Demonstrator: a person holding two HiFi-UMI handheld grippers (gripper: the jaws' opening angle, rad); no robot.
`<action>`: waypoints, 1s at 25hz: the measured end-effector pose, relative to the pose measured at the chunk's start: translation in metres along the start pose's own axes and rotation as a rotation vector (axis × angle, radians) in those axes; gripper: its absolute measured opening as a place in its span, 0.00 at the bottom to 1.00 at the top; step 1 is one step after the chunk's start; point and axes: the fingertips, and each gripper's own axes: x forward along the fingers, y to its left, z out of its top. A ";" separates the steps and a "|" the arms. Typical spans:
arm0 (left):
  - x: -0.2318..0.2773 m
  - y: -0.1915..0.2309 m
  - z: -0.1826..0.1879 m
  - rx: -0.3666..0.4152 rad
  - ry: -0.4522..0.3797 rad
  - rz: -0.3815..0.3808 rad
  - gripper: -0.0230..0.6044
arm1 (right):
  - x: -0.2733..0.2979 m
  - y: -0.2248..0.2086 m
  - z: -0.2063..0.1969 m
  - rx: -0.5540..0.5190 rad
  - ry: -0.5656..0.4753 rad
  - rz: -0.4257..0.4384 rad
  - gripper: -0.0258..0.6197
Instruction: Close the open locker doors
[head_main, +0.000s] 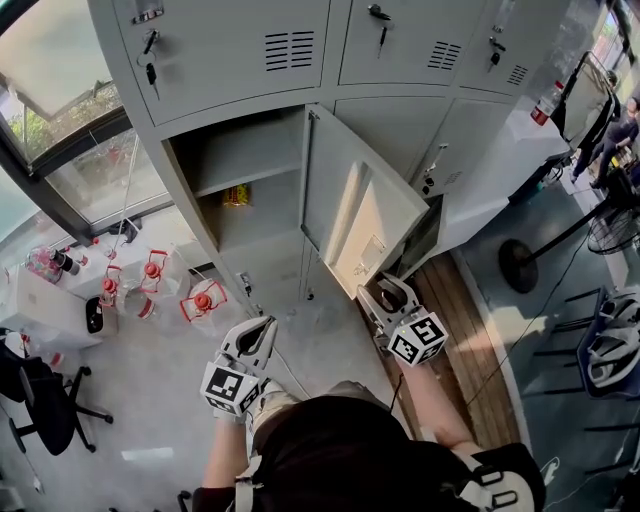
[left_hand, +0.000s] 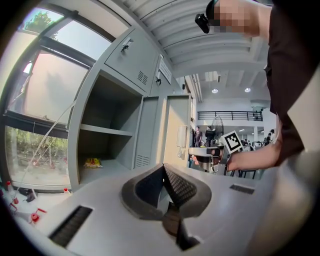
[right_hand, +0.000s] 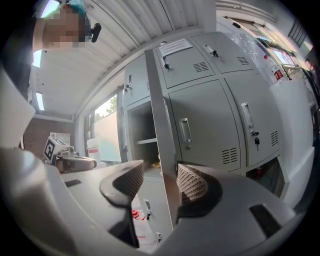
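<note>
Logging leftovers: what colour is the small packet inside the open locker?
Mostly yellow; the packet shows best in the head view.

Pale grey locker door (head_main: 360, 205), yellow packet (head_main: 236, 195), red-capped clear bottles (head_main: 203, 300), brown wood-plank floor strip (head_main: 480, 335)

Grey painted sheet-metal lockers (head_main: 250, 50) with a smooth satin finish fill the upper half of the frame, their open door (head_main: 350, 200) paler and creamy on its inner face. Wood planking (head_main: 470, 330) runs at lower right beside a pale, smooth, faintly glossy floor (head_main: 150, 400). On the right gripper (right_hand: 160, 167), a matt grey plastic shell carries dark pads (right_hand: 194, 182) with a dimpled, rough grid.
</note>
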 end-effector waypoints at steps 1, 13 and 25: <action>-0.002 0.002 0.000 -0.001 0.000 -0.001 0.05 | 0.001 0.005 -0.001 0.004 0.000 0.005 0.35; -0.022 0.033 -0.005 -0.012 0.002 -0.027 0.05 | 0.029 0.072 -0.001 0.009 -0.010 0.074 0.33; -0.051 0.084 -0.012 -0.009 -0.002 -0.052 0.05 | 0.074 0.127 0.003 -0.003 -0.025 0.098 0.31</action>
